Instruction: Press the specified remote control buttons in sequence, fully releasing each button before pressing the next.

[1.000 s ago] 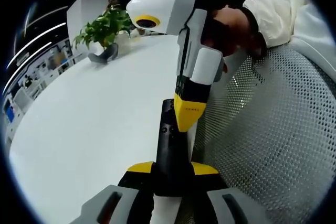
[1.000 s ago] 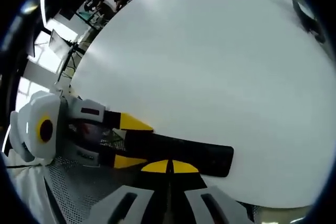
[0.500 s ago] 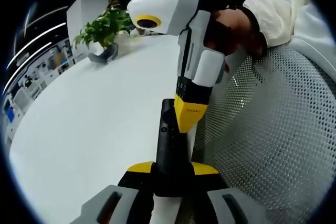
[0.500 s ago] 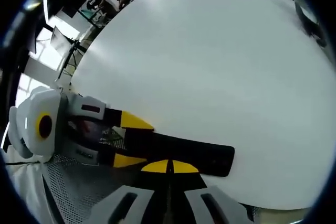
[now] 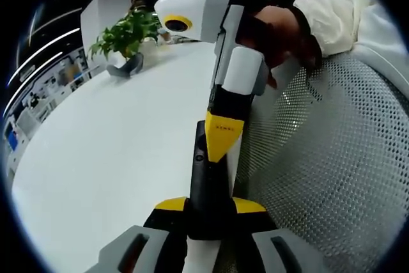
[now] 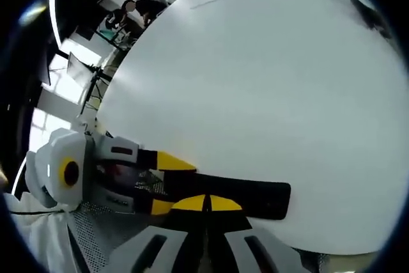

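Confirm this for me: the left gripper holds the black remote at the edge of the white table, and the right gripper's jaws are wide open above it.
Not quite. In the right gripper view the right gripper has its jaws shut together, tip on the remote. The left gripper does hold the remote at the white table edge.

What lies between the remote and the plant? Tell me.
Bare white table in the left gripper view; a grey object rests beside the plant, far beyond the remote.

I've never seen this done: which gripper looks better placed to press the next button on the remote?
Probably the right gripper: its shut yellow tip sits over the black remote, which the left gripper clamps at one end.
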Available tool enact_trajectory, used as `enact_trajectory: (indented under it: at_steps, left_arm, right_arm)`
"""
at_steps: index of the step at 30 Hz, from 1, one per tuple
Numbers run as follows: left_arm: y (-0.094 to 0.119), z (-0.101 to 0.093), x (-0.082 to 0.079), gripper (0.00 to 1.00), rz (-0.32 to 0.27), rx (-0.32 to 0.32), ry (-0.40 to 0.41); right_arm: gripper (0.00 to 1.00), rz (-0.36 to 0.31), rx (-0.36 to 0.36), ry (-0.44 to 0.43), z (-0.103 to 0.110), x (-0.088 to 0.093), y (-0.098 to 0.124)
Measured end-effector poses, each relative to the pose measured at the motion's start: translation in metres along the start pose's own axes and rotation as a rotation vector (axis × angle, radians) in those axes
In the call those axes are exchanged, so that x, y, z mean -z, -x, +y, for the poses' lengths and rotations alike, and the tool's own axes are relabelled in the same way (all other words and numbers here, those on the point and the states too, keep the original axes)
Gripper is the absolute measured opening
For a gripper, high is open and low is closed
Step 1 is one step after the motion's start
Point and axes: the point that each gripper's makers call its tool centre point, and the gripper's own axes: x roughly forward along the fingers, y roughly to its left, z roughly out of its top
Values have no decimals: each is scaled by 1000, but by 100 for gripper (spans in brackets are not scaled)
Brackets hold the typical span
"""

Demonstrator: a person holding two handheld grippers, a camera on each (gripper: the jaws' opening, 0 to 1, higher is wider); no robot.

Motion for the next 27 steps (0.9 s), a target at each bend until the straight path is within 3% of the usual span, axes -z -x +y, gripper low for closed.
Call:
enact_trajectory:
  at_steps: [7,12,14,24,27]
  left_arm:
    - [-4,-5,-4,25,-15,4,-22]
    - [-3,-7,-3,25,-12,6,-59]
    - [-3,-8,-2,25,-11,4,-66]
    - [-1,-4,-2,25,-18,13,6]
    - [-1,-5,-1,25,-15,12,-10]
  right_arm:
    - [0,19,-1,27,2,3,-4]
    - [0,-3,7,16,-1,-1,-3]
    - [0,28,23,-5,-6,5,-5]
    - [0,-7,30,5,-4,1,-5]
    - [0,-12,27,-9,-6,0,-5]
